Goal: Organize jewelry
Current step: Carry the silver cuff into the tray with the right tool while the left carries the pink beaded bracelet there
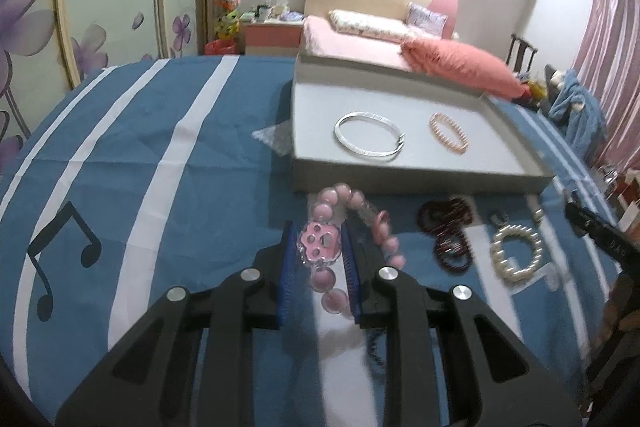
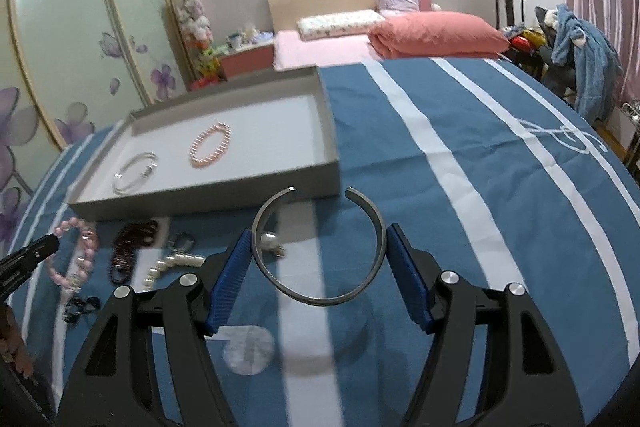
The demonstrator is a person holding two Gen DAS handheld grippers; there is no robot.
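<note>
pearl bracelet (image 2: 172, 265) partly hidden by tool (image 2: 318, 259)

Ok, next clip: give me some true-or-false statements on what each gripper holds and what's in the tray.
1. The left gripper is shut on the pink bead bracelet. True.
2. The tray holds three bracelets. False: it holds two, a silver bangle and a small pink bracelet.
3. The right gripper holds an open metal cuff. True.
4. The pearl bracelet lies in the tray. False: it lies on the blue cloth, in front of the tray.
5. The dark red beads lie on the cloth outside the tray. True.
</note>
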